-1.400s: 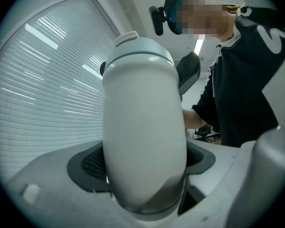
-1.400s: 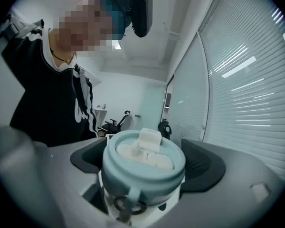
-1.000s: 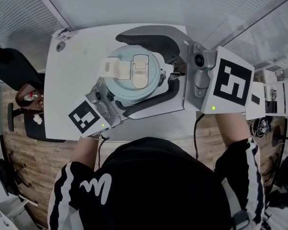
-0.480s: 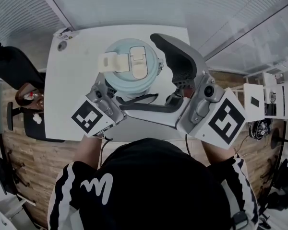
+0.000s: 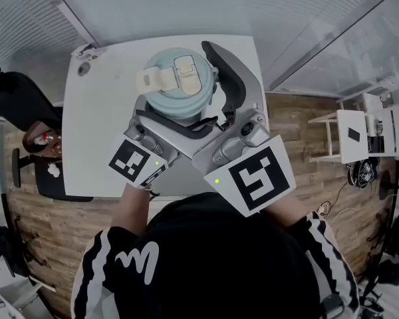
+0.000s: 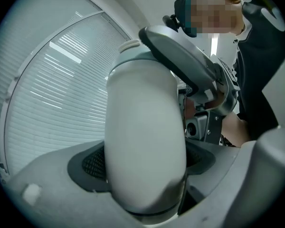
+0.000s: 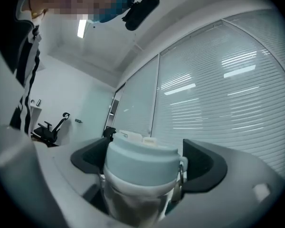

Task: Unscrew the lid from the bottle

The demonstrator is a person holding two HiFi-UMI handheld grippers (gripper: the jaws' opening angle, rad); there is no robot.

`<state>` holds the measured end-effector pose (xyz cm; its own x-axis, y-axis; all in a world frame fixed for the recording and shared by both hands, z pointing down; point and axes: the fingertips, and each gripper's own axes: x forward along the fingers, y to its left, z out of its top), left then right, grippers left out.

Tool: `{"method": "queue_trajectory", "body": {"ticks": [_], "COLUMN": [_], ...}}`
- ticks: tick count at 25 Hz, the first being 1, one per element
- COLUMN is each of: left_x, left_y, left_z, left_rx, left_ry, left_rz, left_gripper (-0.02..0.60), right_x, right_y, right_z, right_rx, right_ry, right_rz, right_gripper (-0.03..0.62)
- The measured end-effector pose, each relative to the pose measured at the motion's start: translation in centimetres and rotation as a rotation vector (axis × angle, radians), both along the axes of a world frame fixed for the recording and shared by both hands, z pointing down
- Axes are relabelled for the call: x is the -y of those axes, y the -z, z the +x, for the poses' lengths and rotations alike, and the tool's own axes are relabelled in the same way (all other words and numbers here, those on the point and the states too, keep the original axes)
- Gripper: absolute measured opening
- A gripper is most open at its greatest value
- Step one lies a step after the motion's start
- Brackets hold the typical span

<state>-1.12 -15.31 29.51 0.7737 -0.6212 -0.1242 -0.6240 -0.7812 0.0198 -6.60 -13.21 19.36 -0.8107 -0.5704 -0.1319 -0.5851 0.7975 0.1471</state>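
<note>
Bottle (image 6: 145, 137) upright on the white counter (image 5: 100, 125), toward the far edge, pale blue lid (image 5: 176, 88) on top with a cream flip cap (image 5: 186, 72). Left claw (image 6: 145, 172) clamped on the white body low down, dark pads pressed to either side; same hold as half a second ago, its marker cube (image 5: 134, 161) barely shifted. Right claw (image 7: 143, 167) back round the lid: half a second ago swung off to the right of the bottle, jaws clear of it; now brought in, one jaw curving round the lid's right side, the other crossing under its near edge, above the left claw. Closed on the lid in the right gripper view, pads against both flanks, small carry loop (image 7: 181, 167) just beside the right-hand pad. Right marker cube (image 5: 256, 178) further left than before, nearer the left one, both just above the counter's near edge.
</note>
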Motion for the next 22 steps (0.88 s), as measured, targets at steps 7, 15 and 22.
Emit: {"method": "queue_trajectory", "body": {"ticks": [7,15,22], "left_x": [-0.9,-2.5,-4.0], "left_y": [-0.4,-0.3,0.2], "left_z": [-0.1,0.5,1.2], "left_rx": [0.026,0.036,0.018], "left_ry": [-0.011,-0.138,-0.256], "left_rz": [-0.011,-0.008,-0.008], "left_gripper": [0.442,0.442,0.442], "right_x": [-0.9,-2.4,-4.0], "right_y": [-0.5,-0.3,-0.1], "right_z": [0.0,0.3,0.7], "right_rx": [-0.017,-0.047,-0.114], "right_ry": [0.085,0.286,0.493], "right_rz": [-0.042,-0.052,-0.076], "right_gripper": [0.468,0.466,0.462]}}
